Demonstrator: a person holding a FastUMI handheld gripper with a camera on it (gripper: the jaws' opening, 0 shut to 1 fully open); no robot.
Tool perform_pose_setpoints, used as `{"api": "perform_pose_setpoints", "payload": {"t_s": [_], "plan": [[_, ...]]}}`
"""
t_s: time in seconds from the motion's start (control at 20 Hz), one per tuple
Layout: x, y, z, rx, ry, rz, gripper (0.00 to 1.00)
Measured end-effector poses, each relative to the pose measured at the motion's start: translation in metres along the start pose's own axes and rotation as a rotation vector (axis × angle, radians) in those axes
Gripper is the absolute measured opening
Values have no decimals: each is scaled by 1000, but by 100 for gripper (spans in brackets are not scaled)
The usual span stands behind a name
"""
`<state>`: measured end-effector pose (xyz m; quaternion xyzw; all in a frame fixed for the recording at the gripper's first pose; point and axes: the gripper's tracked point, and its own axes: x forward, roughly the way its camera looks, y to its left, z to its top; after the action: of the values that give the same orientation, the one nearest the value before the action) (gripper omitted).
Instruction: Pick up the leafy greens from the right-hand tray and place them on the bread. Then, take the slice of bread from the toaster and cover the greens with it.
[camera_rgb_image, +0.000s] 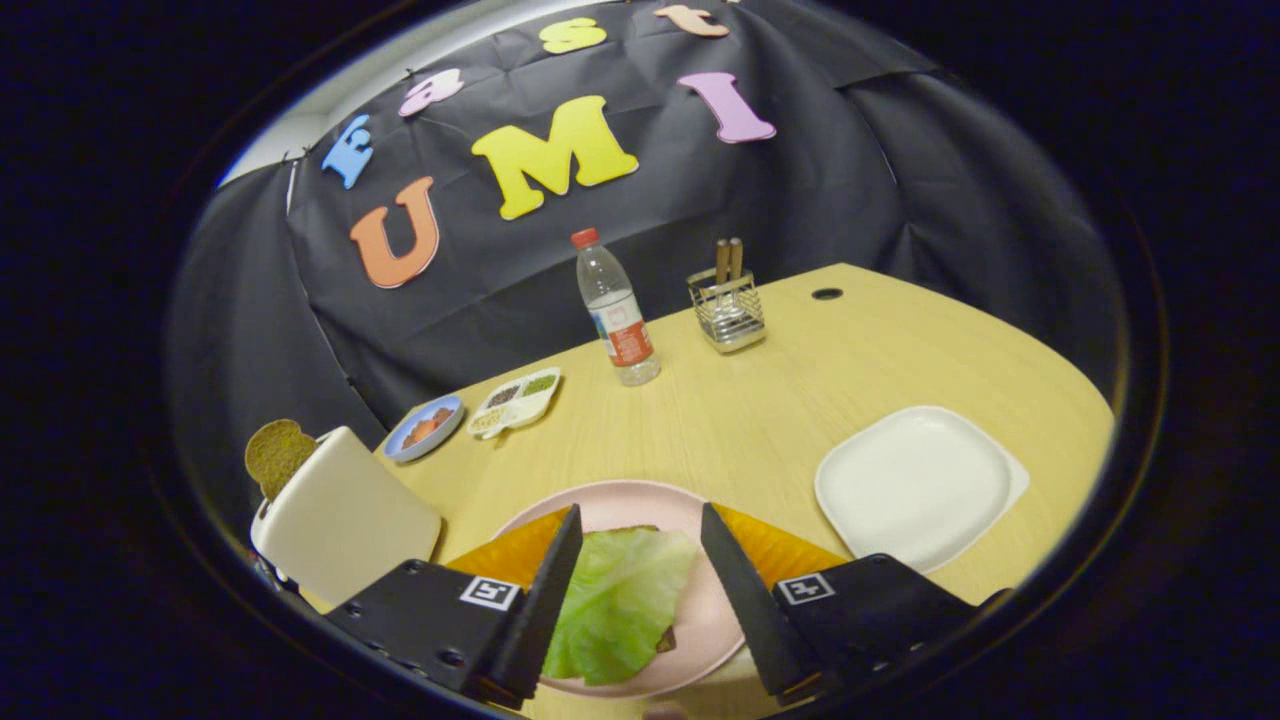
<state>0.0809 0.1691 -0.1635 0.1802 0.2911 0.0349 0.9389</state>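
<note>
half done, by the look of it: leafy greens (620, 600) already lying on the bread (640, 530) on the pink plate (630, 500), between the fingers. tongs (640, 590) spread wide, gripping nothing. right-hand tray (915, 485) bare, beyond the right finger. still to fetch: bread slice (277, 455) standing in the toaster (340, 515), left of the left finger.

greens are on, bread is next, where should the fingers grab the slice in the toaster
Grip the slice of bread by its rounded top, which sticks up out of the toaster. Come from above, one finger on each flat face. The gripper is open over the greens.
</note>
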Motion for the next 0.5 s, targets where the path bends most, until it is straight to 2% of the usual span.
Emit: {"api": "perform_pose_setpoints", "payload": {"t_s": [0.1,0.3,0.5], "plan": [[-15,2,17,-59,-73,-16,93],[-60,13,54,-178,-249,-70,96],[-100,51,71,-232,-339,-43,95]]}}
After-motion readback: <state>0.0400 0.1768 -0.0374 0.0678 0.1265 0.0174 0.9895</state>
